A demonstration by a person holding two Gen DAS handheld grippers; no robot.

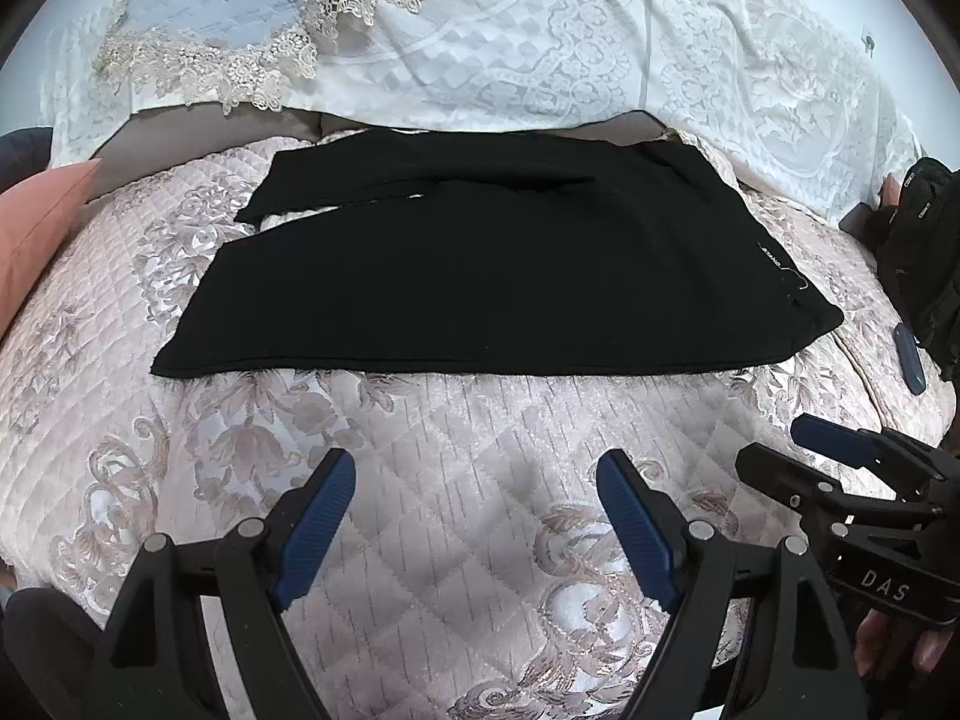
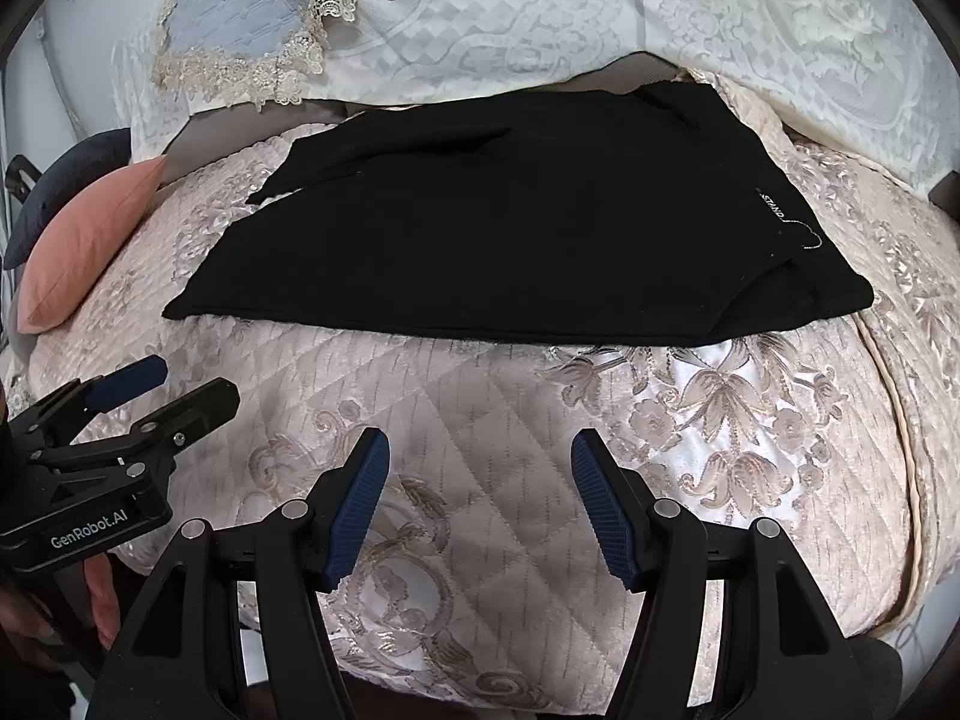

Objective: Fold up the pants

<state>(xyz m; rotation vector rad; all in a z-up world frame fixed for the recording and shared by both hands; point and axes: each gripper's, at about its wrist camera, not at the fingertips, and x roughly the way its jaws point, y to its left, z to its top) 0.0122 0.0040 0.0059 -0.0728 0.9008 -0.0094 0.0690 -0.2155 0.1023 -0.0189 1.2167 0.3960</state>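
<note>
While both tongs hover empty, the black pants (image 1: 480, 264) lie flat on the quilted bed (image 1: 456, 468).

At the left a pink cushion (image 1: 36, 228) rests near the leg ends; the legs are laid one on the other, and the waistband points right. The left tongs (image 1: 474, 531) and the right tongs (image 2: 477, 507) stand wide open over bare quilt, near the front edge. I judge the cloth soft, light and limp, so it is best taken at the hem corners or the waistband.
</note>
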